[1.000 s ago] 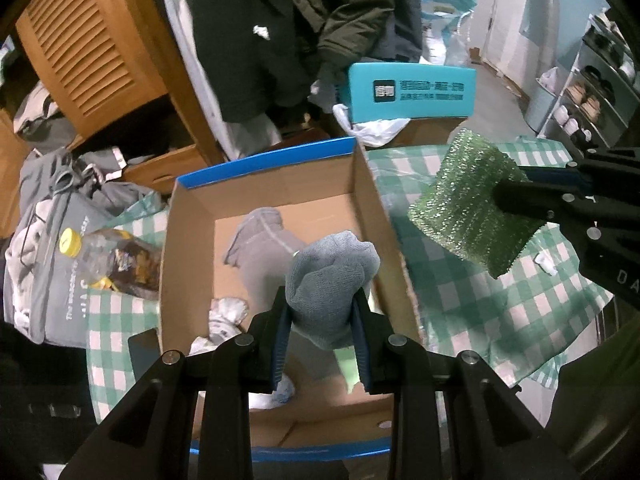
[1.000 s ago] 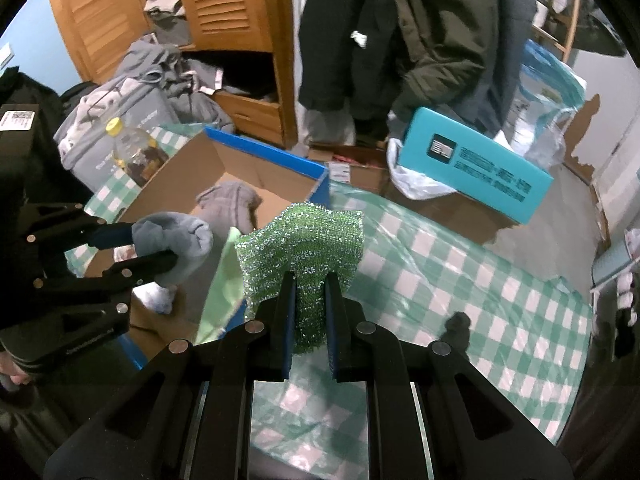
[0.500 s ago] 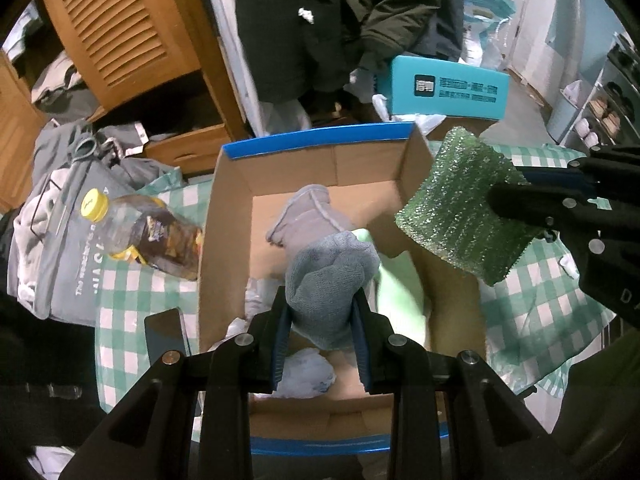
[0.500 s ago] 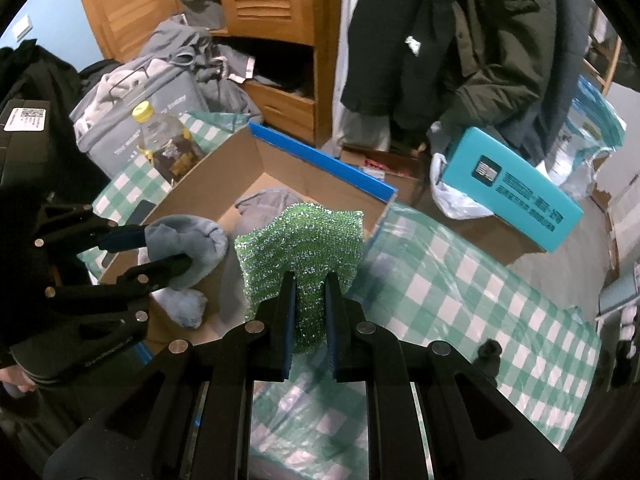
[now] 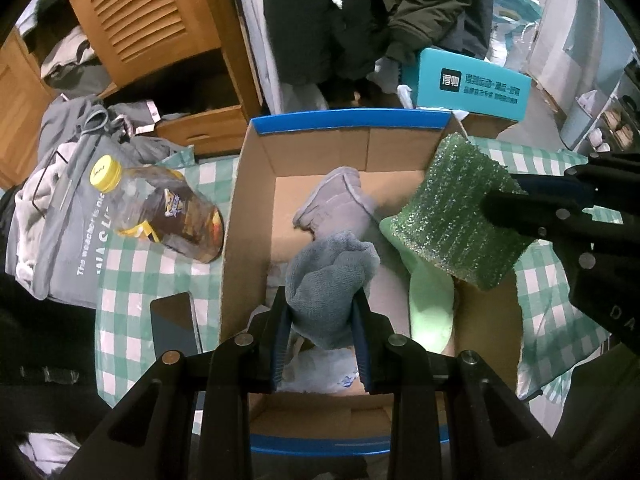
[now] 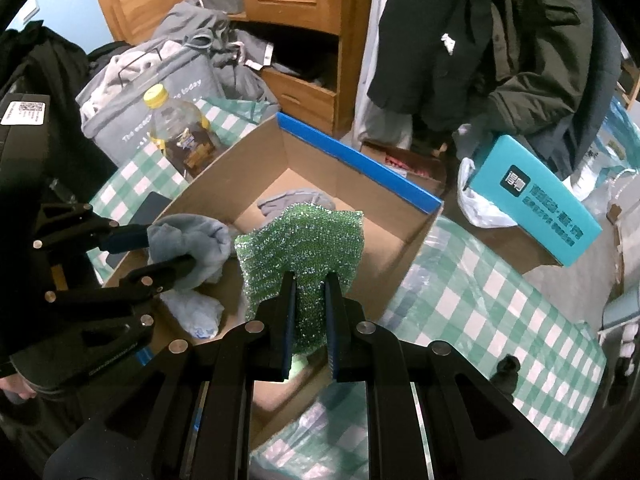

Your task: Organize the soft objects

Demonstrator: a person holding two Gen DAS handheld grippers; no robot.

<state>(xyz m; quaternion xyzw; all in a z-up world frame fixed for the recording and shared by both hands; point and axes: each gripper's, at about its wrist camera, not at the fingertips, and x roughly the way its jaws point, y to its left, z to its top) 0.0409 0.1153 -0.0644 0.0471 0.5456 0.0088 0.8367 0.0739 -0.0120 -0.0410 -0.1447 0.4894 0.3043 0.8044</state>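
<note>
My left gripper [image 5: 320,300] is shut on a grey cloth [image 5: 332,276] and holds it above the open cardboard box [image 5: 248,200] with a blue rim. My right gripper [image 6: 310,280] is shut on a glittery green scouring pad [image 6: 300,240], held over the box's right side; the pad also shows in the left wrist view [image 5: 460,216]. Inside the box lie a grey sock [image 5: 336,204], a pale green cloth [image 5: 432,300] and a white plastic wrapper [image 5: 320,372]. The left gripper and its cloth [image 6: 192,248] also show in the right wrist view.
The box sits on a green checked tablecloth [image 6: 480,304]. A yellow-capped bottle [image 5: 160,208] and a dark phone [image 5: 176,324] lie left of the box. A teal box [image 5: 472,84], hanging coats [image 5: 360,12], a wooden cabinet [image 5: 140,20] and a grey bag [image 5: 60,220] stand behind.
Both grippers have moved left with their loads. The green pad now hangs over the box's right side. The grey cloth stays over the box's middle.
</note>
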